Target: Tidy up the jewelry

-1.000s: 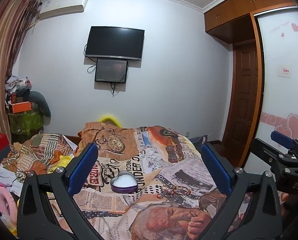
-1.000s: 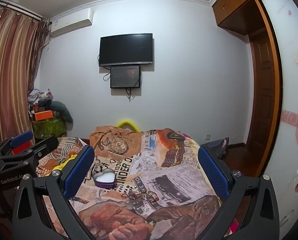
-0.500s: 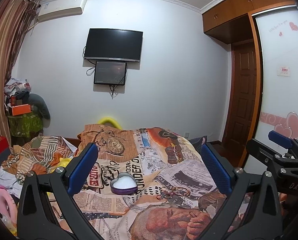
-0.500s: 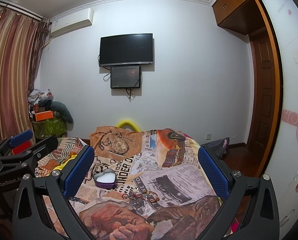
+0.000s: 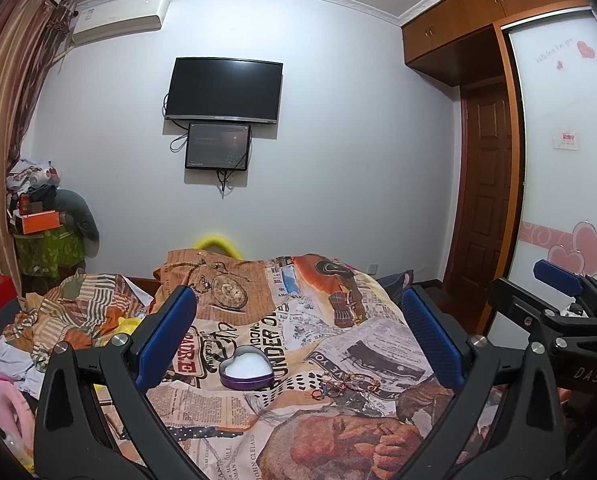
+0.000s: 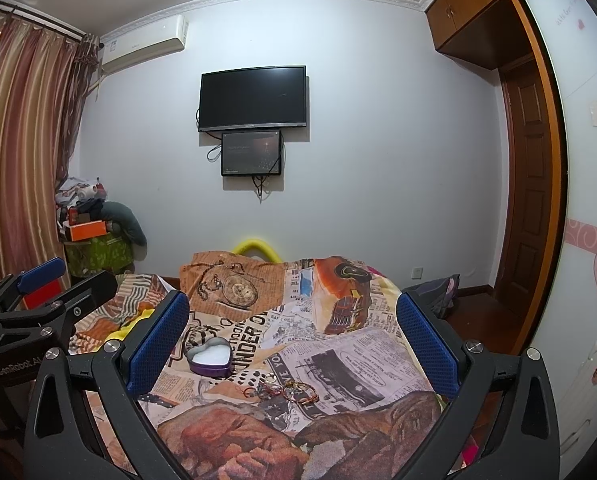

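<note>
Your left gripper (image 5: 298, 332) and right gripper (image 6: 292, 330) gape wide, empty, above the purple heart-shaped tin (image 5: 246, 368), tangled bracelets (image 5: 344, 384) just beside it.

On the bed (image 5: 298, 320), ahead of and between the fingers of the left hand-held gripper (image 5: 298, 336): heart-shaped box (image 5: 246, 368) left of centre; jewelry pile (image 5: 344, 384) just right of it, nearer; right hand-held gripper (image 5: 554, 320) off right.
</note>
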`<control>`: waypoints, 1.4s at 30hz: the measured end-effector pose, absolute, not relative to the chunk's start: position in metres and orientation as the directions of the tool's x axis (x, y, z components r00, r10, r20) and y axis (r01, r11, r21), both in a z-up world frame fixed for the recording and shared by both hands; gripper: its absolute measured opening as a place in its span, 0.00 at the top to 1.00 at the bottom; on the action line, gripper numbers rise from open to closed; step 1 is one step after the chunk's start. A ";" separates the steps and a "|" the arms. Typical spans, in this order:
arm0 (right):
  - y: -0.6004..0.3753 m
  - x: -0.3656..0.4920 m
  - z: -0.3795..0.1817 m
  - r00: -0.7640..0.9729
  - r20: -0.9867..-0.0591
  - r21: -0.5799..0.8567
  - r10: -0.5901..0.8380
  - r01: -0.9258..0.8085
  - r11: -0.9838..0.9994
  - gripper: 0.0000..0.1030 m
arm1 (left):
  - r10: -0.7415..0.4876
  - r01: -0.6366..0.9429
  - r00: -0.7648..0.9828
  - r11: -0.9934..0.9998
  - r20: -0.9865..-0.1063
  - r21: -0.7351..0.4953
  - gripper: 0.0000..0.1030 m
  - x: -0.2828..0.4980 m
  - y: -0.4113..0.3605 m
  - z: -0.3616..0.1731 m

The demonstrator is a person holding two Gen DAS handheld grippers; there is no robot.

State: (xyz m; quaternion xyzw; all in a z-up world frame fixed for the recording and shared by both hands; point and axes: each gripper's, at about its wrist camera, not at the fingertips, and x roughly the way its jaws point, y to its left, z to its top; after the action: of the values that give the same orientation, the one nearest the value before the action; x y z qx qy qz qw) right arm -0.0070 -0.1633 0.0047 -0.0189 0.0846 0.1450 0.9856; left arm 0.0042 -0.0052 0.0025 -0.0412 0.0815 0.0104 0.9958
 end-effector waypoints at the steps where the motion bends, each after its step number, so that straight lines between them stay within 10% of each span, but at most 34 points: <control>1: -0.163 -0.007 0.004 0.943 -0.173 -0.013 0.283 -0.289 0.957 0.00 | 0.014 -0.028 0.987 0.996 -0.163 -0.080 0.00 0.004 -0.005 0.002; 42: -0.165 0.032 -0.025 0.927 -0.271 -0.002 0.260 -0.271 0.963 0.00 | 0.015 -0.048 0.957 0.993 -0.288 -0.109 0.00 0.054 0.010 -0.034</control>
State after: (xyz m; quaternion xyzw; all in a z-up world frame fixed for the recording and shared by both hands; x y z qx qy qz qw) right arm 0.0320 -0.1647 -0.0249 -0.0195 0.1354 0.1352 0.9813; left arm 0.0536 0.0104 -0.0344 -0.0574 0.1450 0.0161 0.9876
